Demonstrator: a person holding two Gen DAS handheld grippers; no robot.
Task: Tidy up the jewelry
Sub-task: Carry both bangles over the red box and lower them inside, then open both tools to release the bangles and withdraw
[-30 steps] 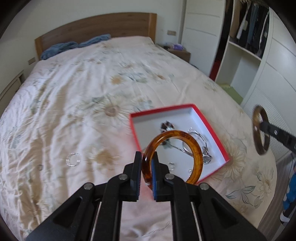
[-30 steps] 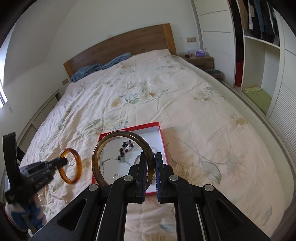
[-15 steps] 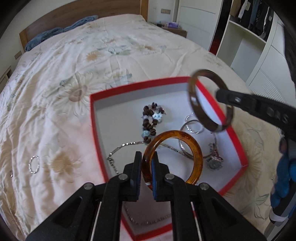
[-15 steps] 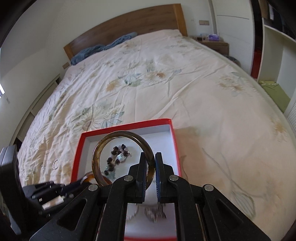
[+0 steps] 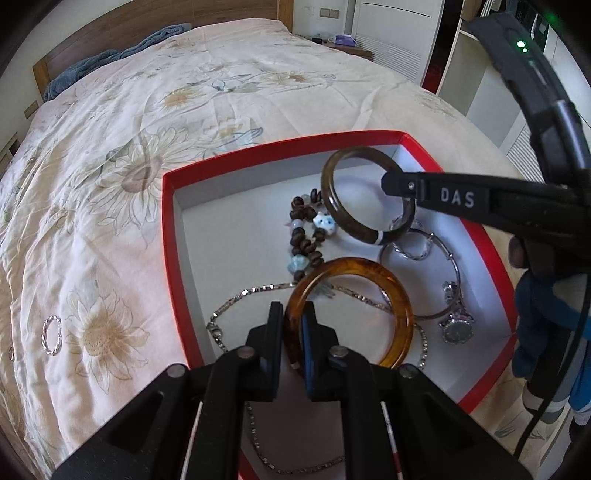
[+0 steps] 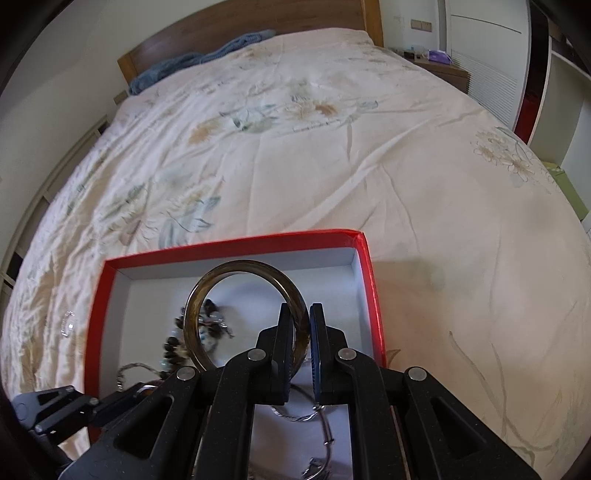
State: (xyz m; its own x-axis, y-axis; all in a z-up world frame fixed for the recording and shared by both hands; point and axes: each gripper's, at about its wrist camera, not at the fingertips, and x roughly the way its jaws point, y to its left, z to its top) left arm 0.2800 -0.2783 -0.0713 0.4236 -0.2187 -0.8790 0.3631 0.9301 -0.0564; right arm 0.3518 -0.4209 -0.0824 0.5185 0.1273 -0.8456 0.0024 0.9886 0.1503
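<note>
The left gripper (image 5: 291, 332) has its jaws closed on the rim of an amber bangle (image 5: 388, 291), which it holds upright low over the near part of the red box (image 5: 168, 229). The right gripper (image 6: 301, 332) likewise has its jaws pinched on a dark brown bangle (image 6: 192, 317), also upright, above the far right part of the same box; in the left wrist view this dark brown bangle (image 5: 334, 203) hangs from the right gripper's black finger (image 5: 424, 190), higher than the amber one and apart from it. The box sits on a bed (image 5: 129, 147) with a cream floral cover and has a white inside. On its floor lie a brown bead bracelet (image 5: 306, 236) with pale blue and white beads near the middle, a silver chain (image 5: 236, 299) running toward the near left corner, a thin silver bangle (image 5: 452, 266) and a small twisted silver ring (image 5: 413, 247) on the right, and a silver charm or watch-like piece (image 5: 456, 328) beside them. Outside the box, well to its left on the bedcover, lies another small silver ring (image 5: 51, 334). A blue cloth (image 6: 199, 62) rests by the wooden headboard (image 6: 236, 26)
</note>
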